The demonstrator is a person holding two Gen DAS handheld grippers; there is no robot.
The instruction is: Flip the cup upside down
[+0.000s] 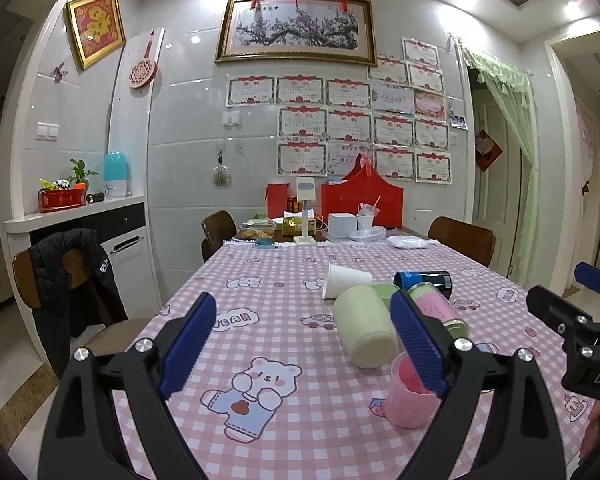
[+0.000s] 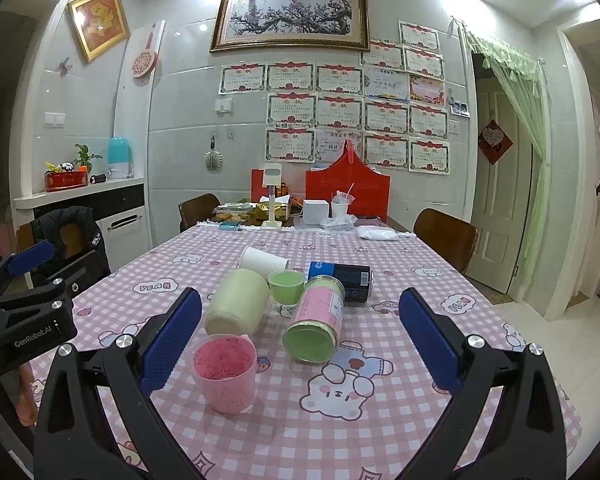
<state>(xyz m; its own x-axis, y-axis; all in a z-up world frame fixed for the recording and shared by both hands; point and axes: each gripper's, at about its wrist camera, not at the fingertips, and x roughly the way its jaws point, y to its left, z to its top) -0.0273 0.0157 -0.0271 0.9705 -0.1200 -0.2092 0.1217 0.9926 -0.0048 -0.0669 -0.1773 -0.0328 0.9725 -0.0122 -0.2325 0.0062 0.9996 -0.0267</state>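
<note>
one pink plastic cup (image 2: 225,372) stands upright, mouth up, on the near part of the checked tablecloth (image 2: 380,432), and it looks like the cup to be flipped. just behind it lie a cream cylinder (image 2: 238,302) on its side, a pink jar with a green base (image 2: 318,322), a small green cup (image 2: 287,286), a dark can (image 2: 342,278) and a white paper cup (image 2: 262,261).

both grippers hang above the cloth, holding nothing. the right gripper (image 2: 300,344) has its jaws spread wide, the pink cup just inside its left finger. the left gripper (image 1: 300,352) is also spread, with the cup partly behind its right finger.

this reads as the approach step, nothing grasped yet. next, i judge, one gripper must centre on the cup wall, close, lift, turn it over and set it rim-down without knocking the jar or cylinder.
</note>
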